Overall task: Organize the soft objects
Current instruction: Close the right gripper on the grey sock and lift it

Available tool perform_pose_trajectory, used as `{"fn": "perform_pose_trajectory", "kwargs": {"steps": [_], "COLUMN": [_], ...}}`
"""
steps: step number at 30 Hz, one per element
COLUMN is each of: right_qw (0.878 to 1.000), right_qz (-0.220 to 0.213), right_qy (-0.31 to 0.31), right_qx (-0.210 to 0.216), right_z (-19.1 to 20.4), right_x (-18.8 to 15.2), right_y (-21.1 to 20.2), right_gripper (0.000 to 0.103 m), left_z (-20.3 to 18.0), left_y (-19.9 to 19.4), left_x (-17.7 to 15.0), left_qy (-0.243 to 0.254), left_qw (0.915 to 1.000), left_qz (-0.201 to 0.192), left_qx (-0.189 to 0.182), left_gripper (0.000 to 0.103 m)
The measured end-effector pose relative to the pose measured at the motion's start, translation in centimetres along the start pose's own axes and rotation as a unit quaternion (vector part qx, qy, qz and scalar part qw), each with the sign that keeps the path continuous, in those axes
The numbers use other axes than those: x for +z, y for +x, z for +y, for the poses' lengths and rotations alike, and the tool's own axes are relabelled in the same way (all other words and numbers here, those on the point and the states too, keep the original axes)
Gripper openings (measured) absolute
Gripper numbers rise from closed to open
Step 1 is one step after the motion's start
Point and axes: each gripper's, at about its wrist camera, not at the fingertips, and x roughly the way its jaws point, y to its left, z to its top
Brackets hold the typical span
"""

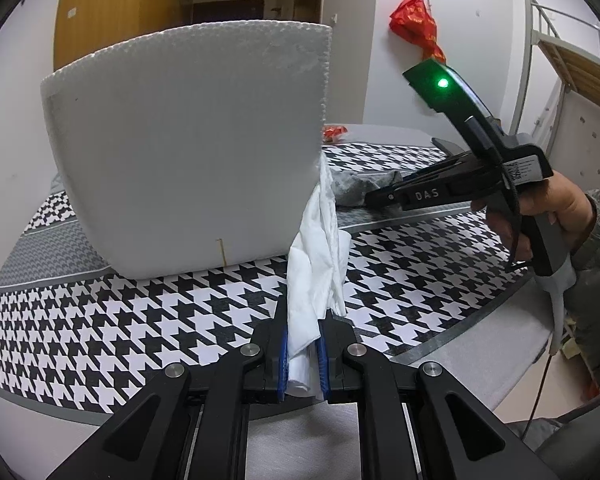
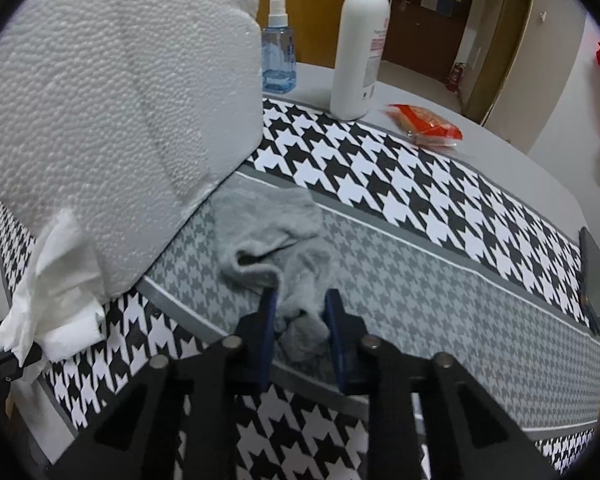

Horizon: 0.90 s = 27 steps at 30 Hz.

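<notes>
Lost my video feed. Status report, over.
Left gripper shut on white tissue. Right gripper open, jaws astride grey sock on the table. Foam block close beside both.

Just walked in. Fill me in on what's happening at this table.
A person is working two handheld grippers over a houndstooth-patterned table. The left gripper is shut on a crumpled white paper tissue, held beside a white styrofoam box. The right gripper has its fingers set on either side of a rumpled grey cloth lying on the table, not yet closed on it. A clear blue spray bottle, a white bottle with a red cap and a red snack packet stand behind.
</notes>
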Motion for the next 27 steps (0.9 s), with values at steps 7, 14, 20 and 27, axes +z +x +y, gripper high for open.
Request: {"fn": "perform_pose_trajectory", "kwargs": {"steps": [7, 14, 20, 27], "right_qw": [1.0, 0.999, 0.999, 0.999], "right_qz": [-0.01, -0.024, -0.032, -0.051], "right_qy": [0.018, 0.046, 0.035, 0.007], "right_qx": [0.006, -0.004, -0.012, -0.017], "right_z": [-0.4, -0.4, 0.5, 1.6], "right_x": [-2.8, -7.3, -10.6, -10.8], "right_y": [-3.3, -7.7, -9.9, -9.3], "right_gripper": [0.023, 0.024, 0.029, 0.055], "left_z": [-1.2, -2.6, -3.2, -3.3], "left_y": [-0.5, -0.7, -0.7, -0.3], "left_x": [-0.1, 0.0, -0.2, -0.2], "left_qy": [0.008, 0.018, 0.024, 0.027], "left_qw": [0.9999, 0.9995, 0.9993, 0.9993], "left_qz": [-0.005, -0.008, -0.009, -0.006], "left_qx": [-0.01, -0.023, -0.028, -0.027], "left_gripper": [0.013, 0.013, 0.013, 0.013]}}
